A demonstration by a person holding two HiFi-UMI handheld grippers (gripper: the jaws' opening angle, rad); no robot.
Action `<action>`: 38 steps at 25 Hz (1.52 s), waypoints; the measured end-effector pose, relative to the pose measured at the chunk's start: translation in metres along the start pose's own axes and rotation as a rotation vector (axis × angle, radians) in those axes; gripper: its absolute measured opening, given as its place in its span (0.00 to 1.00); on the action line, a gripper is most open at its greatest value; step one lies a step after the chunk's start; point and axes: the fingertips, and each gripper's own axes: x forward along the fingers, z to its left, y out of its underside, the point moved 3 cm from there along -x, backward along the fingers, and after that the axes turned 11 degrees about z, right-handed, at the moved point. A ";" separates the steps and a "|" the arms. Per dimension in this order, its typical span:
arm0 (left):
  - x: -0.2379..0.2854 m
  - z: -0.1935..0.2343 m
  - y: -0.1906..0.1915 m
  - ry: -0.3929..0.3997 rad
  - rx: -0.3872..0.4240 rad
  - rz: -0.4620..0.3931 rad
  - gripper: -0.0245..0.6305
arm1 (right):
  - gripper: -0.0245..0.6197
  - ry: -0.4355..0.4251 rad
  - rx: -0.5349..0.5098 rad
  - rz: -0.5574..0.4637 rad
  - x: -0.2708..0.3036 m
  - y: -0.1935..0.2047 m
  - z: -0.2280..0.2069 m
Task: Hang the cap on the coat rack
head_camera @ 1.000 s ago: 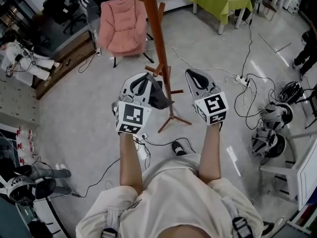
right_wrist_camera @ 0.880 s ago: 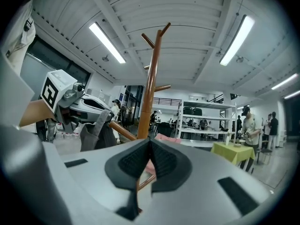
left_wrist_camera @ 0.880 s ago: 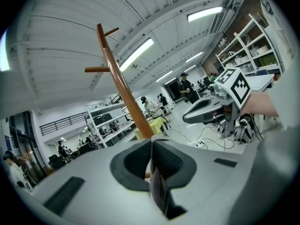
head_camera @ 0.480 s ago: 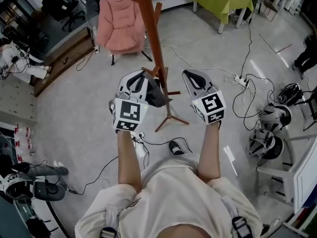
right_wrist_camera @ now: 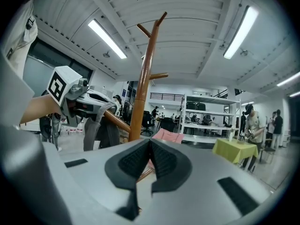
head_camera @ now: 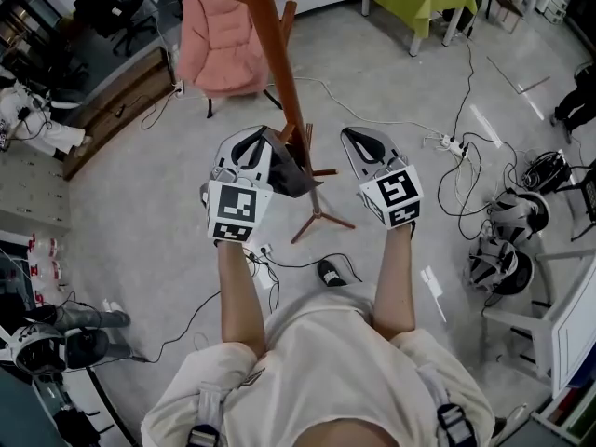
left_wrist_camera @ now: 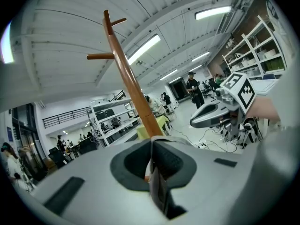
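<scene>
**At the rack's pole: cap clamped, not yet hung**

Between the jaws of the left gripper (left_wrist_camera: 151,159), a thin fold of the dark grey cap (head_camera: 292,171) is seen pinched tight. The cap is held in the air close by the brown coat rack (head_camera: 277,59), beside a low peg (right_wrist_camera: 115,120); whether it touches the wood cannot be told. Across the pole, the right gripper (right_wrist_camera: 150,159) is shown with its pads pressed together on nothing, held about level with its partner. Further out, a pink chair (head_camera: 222,43) is spotted behind the rack, and cables (head_camera: 454,147) are strewn over the floor below.

Risks now. Only an edge of fabric is gripped, so the cap could be dragged out if it is snagged on the peg's side rather than lifted over its tip. If it is released before the peg is properly inside the crown, a fall to the floor is to be expected. The rack looks light on its legs, so it could be set rocking by a shove against the pole.
</scene>
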 end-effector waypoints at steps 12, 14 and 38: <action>-0.008 -0.006 -0.012 0.005 0.081 0.011 0.06 | 0.05 -0.016 0.013 0.013 0.001 0.009 -0.001; -0.009 -0.008 -0.014 -0.002 0.113 0.026 0.06 | 0.05 -0.017 0.014 0.015 0.002 0.012 -0.001; 0.021 -0.017 0.020 0.063 -0.023 0.063 0.06 | 0.05 -0.012 0.059 0.034 -0.005 0.029 -0.017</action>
